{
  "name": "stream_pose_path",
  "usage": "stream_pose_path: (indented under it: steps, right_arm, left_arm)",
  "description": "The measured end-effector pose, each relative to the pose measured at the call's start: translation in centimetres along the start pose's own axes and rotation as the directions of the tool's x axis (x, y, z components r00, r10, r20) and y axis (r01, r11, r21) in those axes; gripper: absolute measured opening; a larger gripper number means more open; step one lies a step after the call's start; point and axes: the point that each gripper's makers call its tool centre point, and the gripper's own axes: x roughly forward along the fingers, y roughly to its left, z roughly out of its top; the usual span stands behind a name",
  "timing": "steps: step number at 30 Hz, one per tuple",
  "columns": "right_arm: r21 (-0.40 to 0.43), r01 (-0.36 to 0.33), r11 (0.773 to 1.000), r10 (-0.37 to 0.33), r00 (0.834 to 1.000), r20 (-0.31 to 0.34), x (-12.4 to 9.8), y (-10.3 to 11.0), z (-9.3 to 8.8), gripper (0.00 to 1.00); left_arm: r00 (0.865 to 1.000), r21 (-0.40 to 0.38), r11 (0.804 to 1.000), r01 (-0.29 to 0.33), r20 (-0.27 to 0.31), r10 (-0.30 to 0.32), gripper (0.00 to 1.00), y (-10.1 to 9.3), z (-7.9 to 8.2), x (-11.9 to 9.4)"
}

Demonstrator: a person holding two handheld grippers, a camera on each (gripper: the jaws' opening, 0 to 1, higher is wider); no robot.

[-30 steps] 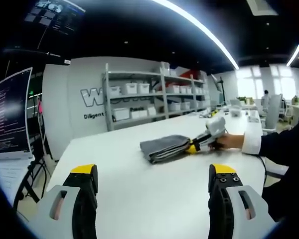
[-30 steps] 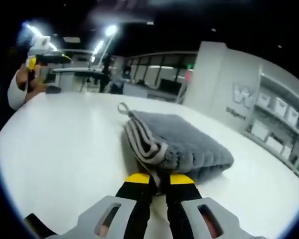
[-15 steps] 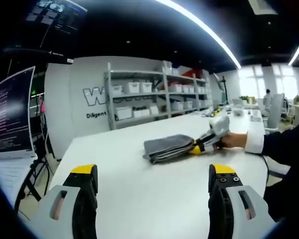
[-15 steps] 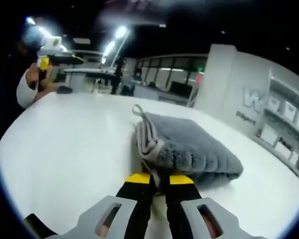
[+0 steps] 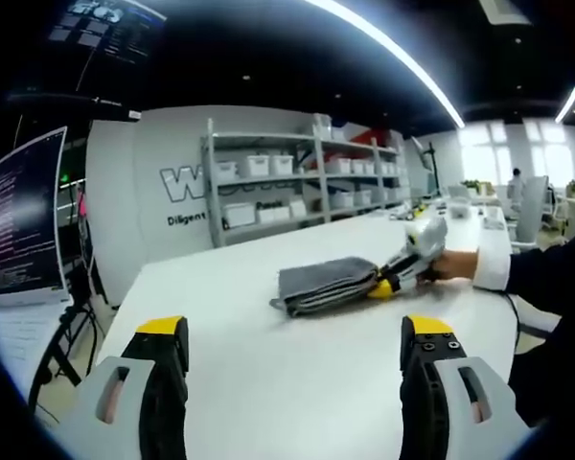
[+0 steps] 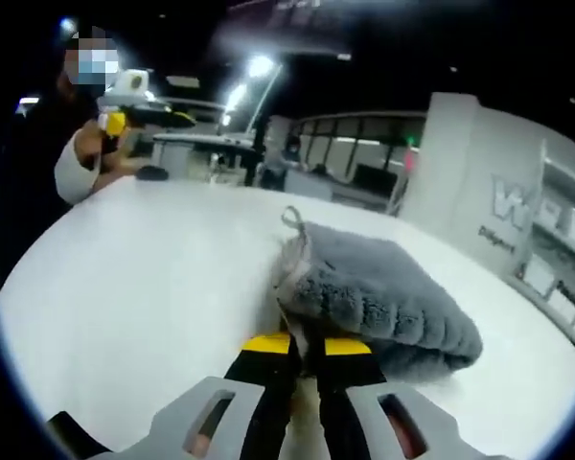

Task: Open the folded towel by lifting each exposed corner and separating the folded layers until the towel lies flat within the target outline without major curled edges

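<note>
A long white table carries a folded grey towel lying directly on its top, with bare white surface surrounding the towel.

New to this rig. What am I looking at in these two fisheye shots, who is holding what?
No robot arm here: a person holds a two-jaw gripper in each hand, and a fisheye camera rides on each one, looking forward along its jaws.

In the left gripper view, the left gripper rises from the bottom with its jaws wide apart and nothing between them, above the white table. Further off lies the folded grey towel, with the right gripper at its edge, held by the person's hand.

In the right gripper view, the right gripper's yellow-tipped jaws are closed on a corner of the towel, which is folded in layers. The left gripper appears far off at upper left.

Behind the table stands a shelving rack.
</note>
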Motion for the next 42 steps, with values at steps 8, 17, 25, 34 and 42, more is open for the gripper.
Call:
stream_pose_path:
  steps: [8,17,25,34,42]
  right_arm:
    - [0.008,-0.049,0.999,0.049,0.999,0.015,0.0,1.2,0.3,0.02]
    - [0.022,-0.121,0.992,0.121,0.992,0.028,0.1,2.8,0.8,0.02]
    - [0.010,-0.167,0.986,0.166,0.986,0.032,0.0,3.8,1.0,0.02]
    - [-0.011,-0.212,0.977,0.212,0.977,0.038,0.0,4.6,1.2,0.02]
    - [-0.018,-0.244,0.970,0.245,0.968,0.047,0.0,5.2,1.4,0.02]
  left_arm:
    - [1.000,-0.009,1.000,-0.002,-0.001,0.002,0.90,0.2,-0.1,0.0]
    - [1.000,-0.029,1.000,-0.002,-0.021,0.001,0.91,0.1,-0.5,0.3]
    - [1.000,-0.032,0.999,0.000,-0.023,-0.001,0.91,0.1,-0.6,0.4]
    - [0.999,-0.011,1.000,0.004,-0.036,-0.005,0.90,-0.1,-0.8,0.6]
    - [0.999,-0.009,1.000,0.013,-0.041,-0.013,0.90,-0.2,-1.0,0.8]
